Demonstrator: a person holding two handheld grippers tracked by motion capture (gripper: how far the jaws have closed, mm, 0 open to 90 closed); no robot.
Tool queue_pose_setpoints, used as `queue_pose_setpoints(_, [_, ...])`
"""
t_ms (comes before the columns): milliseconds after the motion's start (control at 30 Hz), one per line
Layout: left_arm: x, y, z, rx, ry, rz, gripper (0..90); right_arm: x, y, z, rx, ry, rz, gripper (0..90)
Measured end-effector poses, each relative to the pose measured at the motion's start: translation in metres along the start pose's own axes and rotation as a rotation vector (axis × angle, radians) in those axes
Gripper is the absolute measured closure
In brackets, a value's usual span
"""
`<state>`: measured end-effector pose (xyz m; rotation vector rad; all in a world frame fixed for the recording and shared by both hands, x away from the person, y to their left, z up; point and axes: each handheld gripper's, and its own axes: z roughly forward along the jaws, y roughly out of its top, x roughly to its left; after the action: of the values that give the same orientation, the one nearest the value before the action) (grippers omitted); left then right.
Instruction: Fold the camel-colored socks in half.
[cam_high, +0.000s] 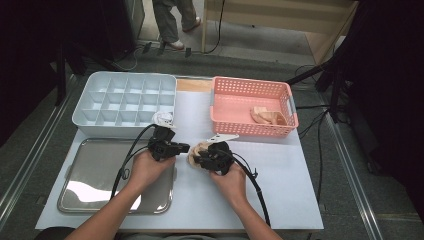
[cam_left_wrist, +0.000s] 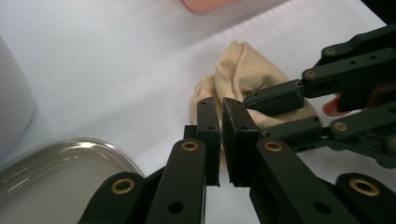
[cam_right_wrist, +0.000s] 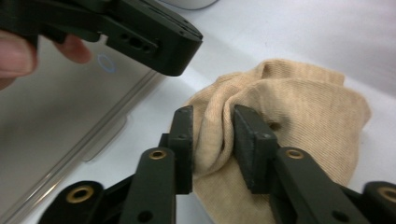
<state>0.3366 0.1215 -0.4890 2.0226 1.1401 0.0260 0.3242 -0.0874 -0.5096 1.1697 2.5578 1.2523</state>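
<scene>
Work surface: a white table. The item in hand is a beige sock, bunched into folds and lying on the table between the two grippers, just right of the steel tray and in front of the pink basket.

Left gripper: jaws nearly together, with only a thin slit between the pads. The tips sit at the near edge of the sock; whether any cloth is caught in the slit cannot be told from the left gripper view. In the high view this gripper points right, toward the sock.

Right gripper: jaws partly apart, with a raised fold of the sock standing between them. The fold fills the gap and touches both pads, but it sits loosely and is not visibly squeezed. In the high view the right gripper points left, and the two grippers nearly meet tip to tip over the sock. In the left gripper view the right gripper comes in from the right, one jaw lying on top of the sock.

Surroundings: a white divided tray stands behind the steel tray, with a crumpled white item at its near right corner. More beige cloth lies inside the basket.
</scene>
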Motion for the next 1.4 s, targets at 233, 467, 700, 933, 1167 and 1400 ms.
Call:
queue_pose_setpoints(233, [0.001,0.002,0.001,0.0,-0.006,0.004,86.5,0.002,0.005,-0.012,-0.029,0.019,0.011,62.1])
queue_pose_setpoints(467, [0.002,0.004,0.001,-0.002,-0.005,0.004,86.5,0.006,0.011,-0.024,-0.051,0.041,0.004,59.4])
queue_pose_setpoints(700, [0.0,0.005,0.001,0.0,-0.005,0.004,86.5,0.007,0.014,-0.04,-0.082,0.038,0.005,66.8])
queue_pose_setpoints(933, [-0.008,0.008,-0.001,-0.011,-0.025,0.016,86.3,-0.001,0.009,-0.049,-0.081,-0.003,0.02,79.1])
queue_pose_setpoints(1167, [-0.016,0.012,-0.003,-0.017,-0.042,0.037,85.8,-0.01,0.001,-0.049,-0.042,-0.026,0.059,86.0])
queue_pose_setpoints(1400, [-0.017,0.014,0.005,0.001,-0.035,0.04,85.8,0.001,-0.006,-0.04,-0.059,-0.005,0.062,67.9])
